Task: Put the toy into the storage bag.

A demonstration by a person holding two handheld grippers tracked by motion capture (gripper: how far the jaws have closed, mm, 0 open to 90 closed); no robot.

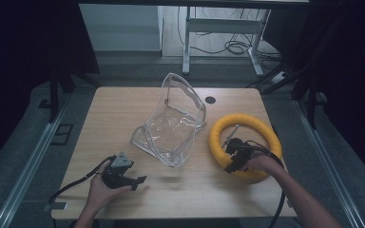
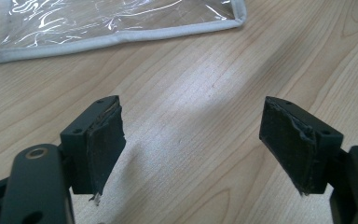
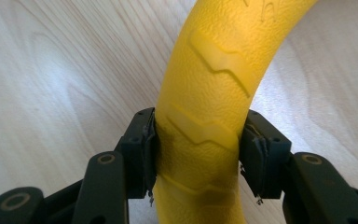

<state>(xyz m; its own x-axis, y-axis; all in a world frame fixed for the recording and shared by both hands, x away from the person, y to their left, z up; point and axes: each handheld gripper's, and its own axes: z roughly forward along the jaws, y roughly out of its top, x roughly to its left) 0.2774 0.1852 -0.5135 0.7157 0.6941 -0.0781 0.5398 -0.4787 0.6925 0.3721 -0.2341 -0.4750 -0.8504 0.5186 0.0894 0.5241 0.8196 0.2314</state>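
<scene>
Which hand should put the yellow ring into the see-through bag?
Probably the right. The right gripper is already clamped on the yellow ring, beside the clear bag. The left gripper is open over bare table, free to steady the bag.

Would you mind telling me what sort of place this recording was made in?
Probably a lab or recording workspace: a bare wooden table ringed by dark curtains, with loose cables and a metal desk frame on the floor behind.

High view overlooks table (image 1: 123, 190); tool views close, sharing wood surface.
</scene>
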